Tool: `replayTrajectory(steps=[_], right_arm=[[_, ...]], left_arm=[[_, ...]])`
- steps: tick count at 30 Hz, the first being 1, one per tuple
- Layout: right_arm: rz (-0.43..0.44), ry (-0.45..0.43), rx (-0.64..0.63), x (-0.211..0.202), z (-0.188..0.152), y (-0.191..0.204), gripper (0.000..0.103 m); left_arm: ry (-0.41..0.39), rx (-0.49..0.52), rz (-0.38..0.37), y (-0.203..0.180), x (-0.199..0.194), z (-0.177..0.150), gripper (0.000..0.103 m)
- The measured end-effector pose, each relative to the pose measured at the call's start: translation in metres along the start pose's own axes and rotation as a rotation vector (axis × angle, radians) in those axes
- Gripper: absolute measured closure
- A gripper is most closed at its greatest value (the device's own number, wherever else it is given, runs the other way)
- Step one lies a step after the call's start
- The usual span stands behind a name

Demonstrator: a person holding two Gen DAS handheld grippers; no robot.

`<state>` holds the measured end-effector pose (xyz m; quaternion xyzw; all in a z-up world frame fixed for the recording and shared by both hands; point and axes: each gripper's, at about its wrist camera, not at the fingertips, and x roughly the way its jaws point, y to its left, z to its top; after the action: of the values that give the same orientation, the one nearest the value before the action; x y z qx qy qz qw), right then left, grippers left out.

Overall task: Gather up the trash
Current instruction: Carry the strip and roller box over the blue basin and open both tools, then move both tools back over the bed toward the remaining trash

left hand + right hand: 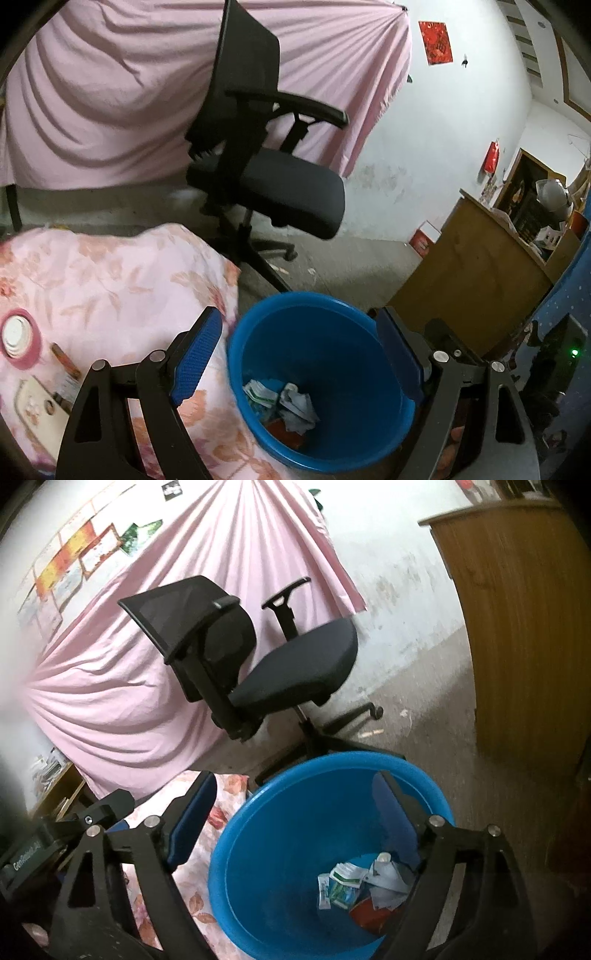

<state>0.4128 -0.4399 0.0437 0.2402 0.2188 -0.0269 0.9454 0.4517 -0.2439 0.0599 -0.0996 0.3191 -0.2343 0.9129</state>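
On the left, the floral cloth (110, 280) covers the desk, with a tape roll (16, 338) and small items lying on it. The left gripper (299, 354) hangs over the blue bin (303, 310), fingers spread, empty; the right gripper (295, 819) likewise. Crumpled trash (362, 886) lies at the bin's bottom. The risk, I judge: a finger clipping the rim and tipping the bin (it looks light). Beyond: office chair (273, 184), pink curtain (110, 92), wooden cabinet (517, 627), bare floor.

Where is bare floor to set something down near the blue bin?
Bare floor lies between the blue bin, the wooden cabinet and the wall. Crowded: the office chair base behind the bin, and the floral cloth beside it.
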Motion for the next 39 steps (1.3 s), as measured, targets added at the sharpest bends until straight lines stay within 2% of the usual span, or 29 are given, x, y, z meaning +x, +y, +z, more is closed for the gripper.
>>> replayTrajectory(steps=[6, 8, 13, 20, 24, 31, 35, 39], right_arm=[[0.054, -0.074, -0.054, -0.011, 0.002, 0.022, 0.000], [0.079, -0.096, -0.064, -0.015, 0.001, 0.029, 0.000], [0.173, -0.161, -0.109, -0.029, -0.003, 0.055, 0.000], [0.270, -0.224, -0.191, -0.045, -0.014, 0.097, 0.000], [0.309, -0.240, -0.266, -0.052, -0.024, 0.122, 0.000], [0.393, -0.211, -0.379, -0.056, -0.048, 0.164, 0.000], [0.414, -0.147, -0.435, -0.048, -0.061, 0.182, 0.000], [0.402, -0.056, -0.492, -0.032, -0.072, 0.194, 0.000]], left_arm=[[-0.091, 0.011, 0.060, 0.012, -0.028, 0.006, 0.015], [-0.130, -0.005, 0.092, 0.020, -0.041, 0.005, 0.004], [-0.236, -0.049, 0.142, 0.043, -0.077, 0.002, 0.004], [-0.378, -0.016, 0.246, 0.062, -0.135, -0.006, 0.003], [-0.431, -0.011, 0.297, 0.075, -0.164, -0.018, 0.003], [-0.458, -0.031, 0.392, 0.103, -0.209, -0.043, 0.003], [-0.442, -0.046, 0.446, 0.123, -0.228, -0.063, 0.003], [-0.391, -0.051, 0.467, 0.142, -0.232, -0.081, 0.003]])
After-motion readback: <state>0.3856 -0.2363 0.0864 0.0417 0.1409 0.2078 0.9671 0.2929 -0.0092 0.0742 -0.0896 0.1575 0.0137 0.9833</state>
